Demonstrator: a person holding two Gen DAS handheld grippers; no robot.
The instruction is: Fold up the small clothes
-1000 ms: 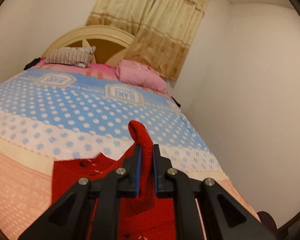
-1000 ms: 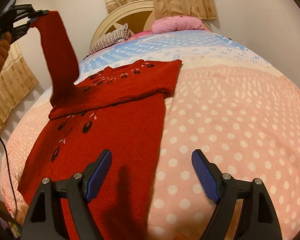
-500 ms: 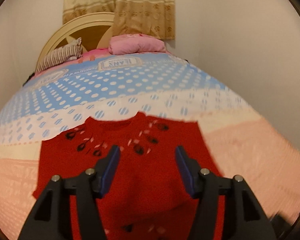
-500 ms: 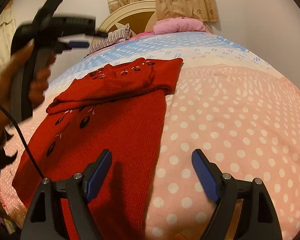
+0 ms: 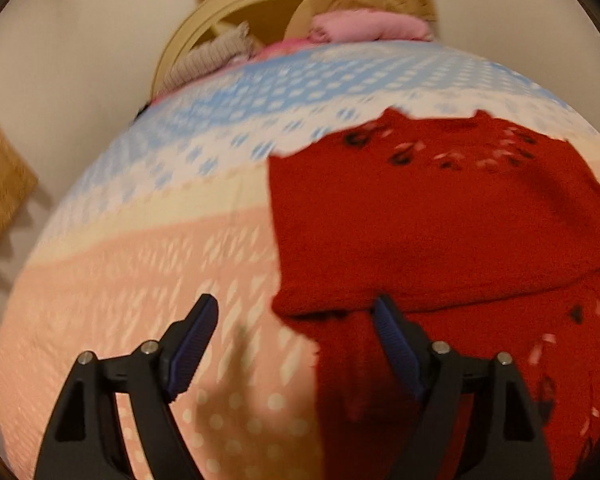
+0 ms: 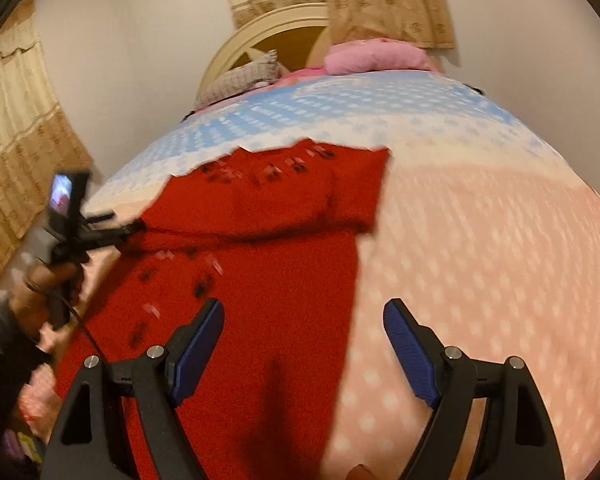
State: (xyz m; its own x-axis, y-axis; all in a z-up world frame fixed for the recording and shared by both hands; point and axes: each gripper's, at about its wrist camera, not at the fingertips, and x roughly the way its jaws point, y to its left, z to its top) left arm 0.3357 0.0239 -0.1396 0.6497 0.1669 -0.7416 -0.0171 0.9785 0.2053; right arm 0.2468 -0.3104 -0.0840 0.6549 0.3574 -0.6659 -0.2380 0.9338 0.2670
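The red sweater (image 6: 268, 280) is lying on the dotted bedspread (image 6: 480, 260) of the bed, its upper part folded down over the body; a pink pillow (image 6: 376, 56) and a striped pillow (image 6: 240, 78) are being seen at the headboard. The left gripper (image 5: 296, 340) is being held spread over the sweater's left edge, its jaws having just been opening with nothing pinched between them. The right gripper (image 6: 304, 340) is likewise being held spread and empty above the sweater's lower right edge; the left gripper is being gripped by a hand (image 6: 56, 284) in the right wrist view.

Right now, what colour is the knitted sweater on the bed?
Red knitted sweater with small dark and pale motifs; clearest in right wrist view.
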